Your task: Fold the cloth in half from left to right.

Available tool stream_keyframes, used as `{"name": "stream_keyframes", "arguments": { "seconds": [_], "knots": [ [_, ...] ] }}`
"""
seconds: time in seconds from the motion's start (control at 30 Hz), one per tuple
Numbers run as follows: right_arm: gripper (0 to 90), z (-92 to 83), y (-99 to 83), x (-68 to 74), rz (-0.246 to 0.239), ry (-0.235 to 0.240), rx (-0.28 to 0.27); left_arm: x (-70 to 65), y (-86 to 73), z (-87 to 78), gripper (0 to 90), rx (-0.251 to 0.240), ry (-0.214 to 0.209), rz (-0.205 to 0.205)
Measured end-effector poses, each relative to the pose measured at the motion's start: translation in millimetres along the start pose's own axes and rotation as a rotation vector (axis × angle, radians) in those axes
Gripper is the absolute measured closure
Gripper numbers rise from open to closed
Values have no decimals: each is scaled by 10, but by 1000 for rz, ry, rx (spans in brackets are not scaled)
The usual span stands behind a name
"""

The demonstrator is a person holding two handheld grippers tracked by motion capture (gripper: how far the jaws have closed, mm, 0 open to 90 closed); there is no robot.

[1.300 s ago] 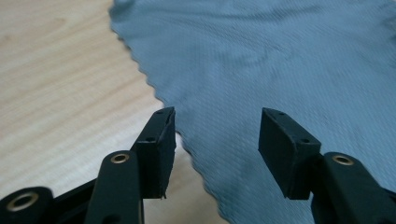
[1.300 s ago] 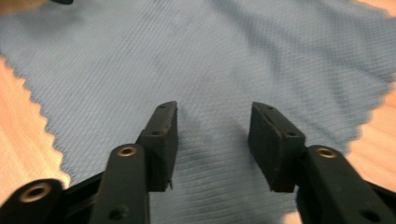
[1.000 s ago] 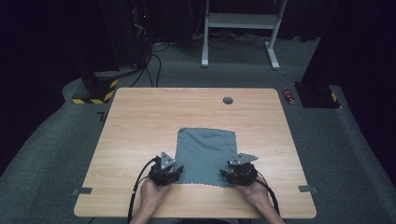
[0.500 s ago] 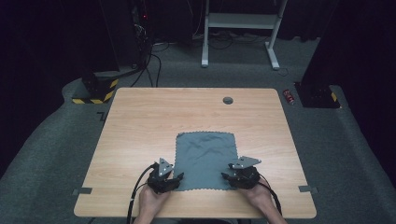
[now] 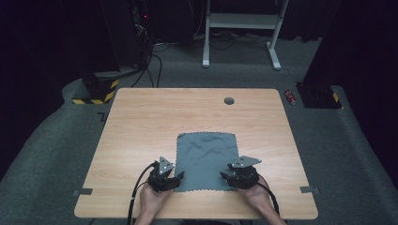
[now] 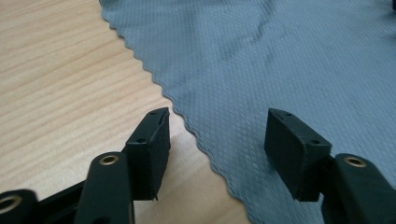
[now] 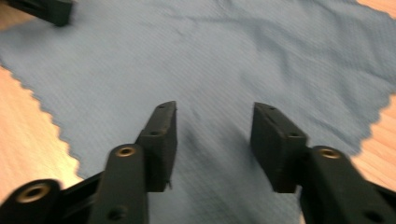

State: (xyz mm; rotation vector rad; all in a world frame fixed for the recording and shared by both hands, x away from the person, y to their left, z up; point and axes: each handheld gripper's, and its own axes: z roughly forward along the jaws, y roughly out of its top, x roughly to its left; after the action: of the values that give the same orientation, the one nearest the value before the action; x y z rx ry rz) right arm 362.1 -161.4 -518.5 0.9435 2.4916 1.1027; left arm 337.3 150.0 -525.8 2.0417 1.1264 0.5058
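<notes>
Evidently poised to pinch, both the left gripper (image 5: 177, 177) and right gripper (image 5: 226, 176) hover spread apart at the grey cloth's (image 5: 206, 159) near corners, needing only to close on its scalloped hem.

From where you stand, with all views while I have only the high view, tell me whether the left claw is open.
Observer: Open. The left claw straddles the grey cloth's scalloped edge, one jaw over wood, one over cloth.
Operator: Now report the right one.
Observer: The right claw is open too, both jaws over cloth.
Operator: Describe the fabric's surface.
Observer: Finely textured weave, with shallow wrinkles farther from the claws.
</notes>
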Motion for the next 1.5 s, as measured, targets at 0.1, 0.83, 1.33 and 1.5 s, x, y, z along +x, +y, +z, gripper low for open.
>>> {"name": "stream_keyframes", "arguments": {
  "seconds": [0.1,0.83,1.33,1.5],
  "knots": [
    [613,28,52,56,-15,19,4,46,103,56,427,4,-5,1],
    [739,579,473,810,-220,163,17,473,865,692,455,-15,20,-38],
    [711,630,518,1104,-321,167,15,696,860,937,474,30,97,-82],
    [702,622,493,1127,-323,186,3,903,824,872,469,44,153,-151]
  ]
}}
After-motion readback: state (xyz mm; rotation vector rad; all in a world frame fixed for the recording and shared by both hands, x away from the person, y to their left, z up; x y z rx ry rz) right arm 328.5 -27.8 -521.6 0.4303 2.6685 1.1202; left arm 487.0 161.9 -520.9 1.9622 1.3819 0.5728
